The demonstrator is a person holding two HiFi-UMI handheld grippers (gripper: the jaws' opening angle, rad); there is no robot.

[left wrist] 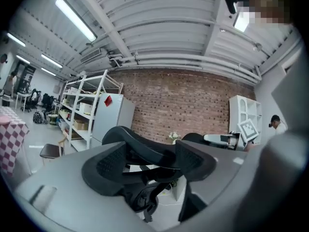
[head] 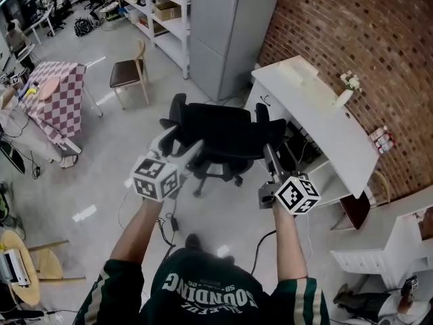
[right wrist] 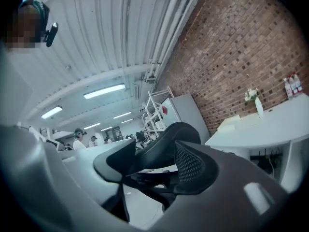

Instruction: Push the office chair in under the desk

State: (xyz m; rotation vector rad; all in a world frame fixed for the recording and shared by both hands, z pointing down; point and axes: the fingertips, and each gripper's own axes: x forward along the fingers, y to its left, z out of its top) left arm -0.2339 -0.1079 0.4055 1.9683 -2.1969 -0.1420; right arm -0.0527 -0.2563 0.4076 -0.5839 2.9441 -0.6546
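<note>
Jaws of the left gripper [head: 181, 153] and the right gripper [head: 265, 135] meet the two ends of the backrest of the black office chair [head: 223, 131], head view. The chair stands on the floor just beside the white desk [head: 318, 124], its seat out from under the surface. Brick wall [head: 352, 26] behind the desk; flower vase [head: 346, 90] on the surface.

Left gripper view: jaws part closed, clamped on the backrest's top edge, one dark pad [left wrist: 104, 169] on each side of it.

Right gripper view: same hold, with the backrest edge pinched between the pads [right wrist: 193, 170]. Desk to the right.
</note>
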